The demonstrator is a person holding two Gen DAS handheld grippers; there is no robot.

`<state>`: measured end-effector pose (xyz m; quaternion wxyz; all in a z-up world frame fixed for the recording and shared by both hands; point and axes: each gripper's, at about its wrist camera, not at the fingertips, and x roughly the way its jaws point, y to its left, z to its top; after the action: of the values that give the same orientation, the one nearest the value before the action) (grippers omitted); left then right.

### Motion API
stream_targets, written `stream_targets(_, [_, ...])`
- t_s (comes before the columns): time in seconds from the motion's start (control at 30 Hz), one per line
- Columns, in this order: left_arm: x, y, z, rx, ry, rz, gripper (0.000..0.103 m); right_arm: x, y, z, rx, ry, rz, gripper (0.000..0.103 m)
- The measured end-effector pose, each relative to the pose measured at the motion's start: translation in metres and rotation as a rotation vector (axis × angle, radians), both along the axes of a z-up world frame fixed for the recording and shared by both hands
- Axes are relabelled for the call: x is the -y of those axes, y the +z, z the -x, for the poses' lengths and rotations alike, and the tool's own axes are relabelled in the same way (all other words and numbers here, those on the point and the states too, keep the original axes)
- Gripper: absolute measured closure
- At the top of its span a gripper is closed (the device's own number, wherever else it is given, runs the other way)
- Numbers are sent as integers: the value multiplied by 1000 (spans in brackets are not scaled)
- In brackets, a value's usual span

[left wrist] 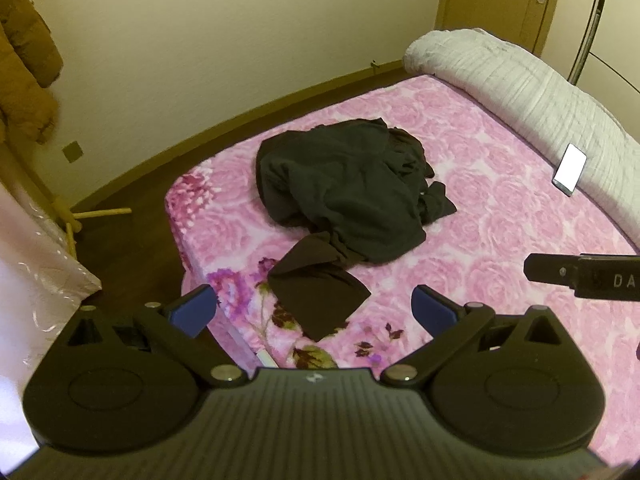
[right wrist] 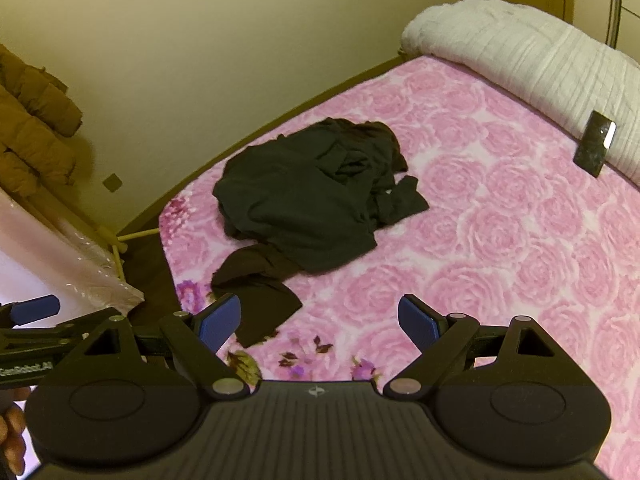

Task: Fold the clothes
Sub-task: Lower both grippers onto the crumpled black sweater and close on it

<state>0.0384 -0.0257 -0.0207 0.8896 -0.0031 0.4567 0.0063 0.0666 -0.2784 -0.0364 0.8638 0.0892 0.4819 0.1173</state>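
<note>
A crumpled black garment (left wrist: 344, 192) (right wrist: 312, 200) lies in a heap on the pink rose-patterned bed (left wrist: 500, 220) (right wrist: 500, 240), one sleeve or leg trailing toward the near corner. My left gripper (left wrist: 314, 314) hovers above that trailing end, open, nothing between its blue pads. My right gripper (right wrist: 320, 324) is open too, held above the bed just right of the trailing end. The right gripper's side shows at the right edge of the left wrist view, and the left gripper's finger at the left edge of the right wrist view.
A rolled white quilt (left wrist: 520, 84) (right wrist: 540, 52) lies along the far side of the bed with a phone (left wrist: 570, 170) (right wrist: 595, 144) leaning on it. A brown coat (left wrist: 24, 48) hangs at the left wall. A plastic-wrapped white item (left wrist: 36, 248) and dark floor lie left of the bed.
</note>
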Motion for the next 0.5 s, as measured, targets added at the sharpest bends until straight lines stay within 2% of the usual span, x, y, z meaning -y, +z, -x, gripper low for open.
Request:
stream_targets(0.07, [-8, -7, -12, -13, -10, 0, 0, -3, -5, -6, -1, -8, 8, 15])
stream_targets(0.23, [-35, -34, -69, -7, -101, -82, 0, -21, -19, -36, 7, -6, 59, 15])
stream_targets(0.37, [-51, -64, -127, -38, -234, -111, 1, -42, -33, -74, -9, -9, 125, 15])
stream_targets(0.5, [-58, -88, -179, -22, -372, -105, 1, -62, -48, -119, -16, -19, 167, 15])
